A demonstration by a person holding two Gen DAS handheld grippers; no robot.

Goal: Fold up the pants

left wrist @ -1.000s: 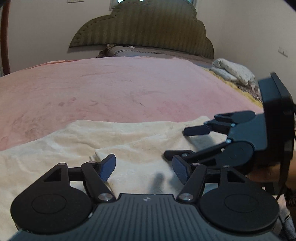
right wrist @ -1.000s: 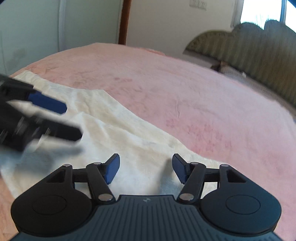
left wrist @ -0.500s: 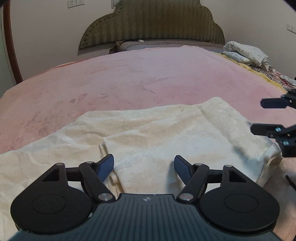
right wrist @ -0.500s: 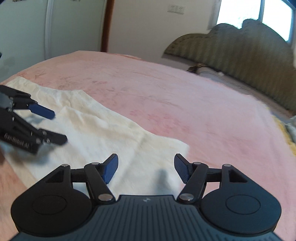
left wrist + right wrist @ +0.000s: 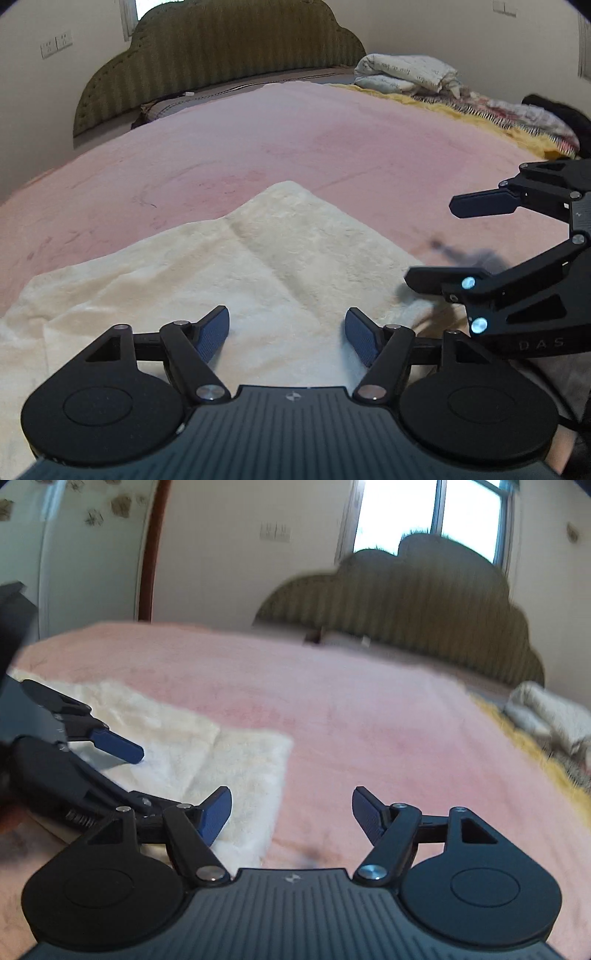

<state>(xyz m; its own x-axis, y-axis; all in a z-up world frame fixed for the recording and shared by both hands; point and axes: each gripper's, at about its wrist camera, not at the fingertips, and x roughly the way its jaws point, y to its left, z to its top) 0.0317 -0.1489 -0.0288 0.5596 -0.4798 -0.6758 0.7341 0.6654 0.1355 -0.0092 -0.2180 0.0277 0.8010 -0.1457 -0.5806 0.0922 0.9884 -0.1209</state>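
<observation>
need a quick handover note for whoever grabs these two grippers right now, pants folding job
Left gripper: open, holding nothing, low over the near part of the cream pants.
Right gripper: open, holding nothing, at the pants' right edge, mostly over the bare pink blanket.
Pants: lying on the blanket near the bed's front edge, apparently layered, with a crease running through the middle. How many folds are in cannot be told.
Done: the cloth lies fairly flat and released.
Left: probably at least one more fold, then tidy the edges. Judge once you see the whole garment.
Other bedding sits far off by the headboard.
</observation>
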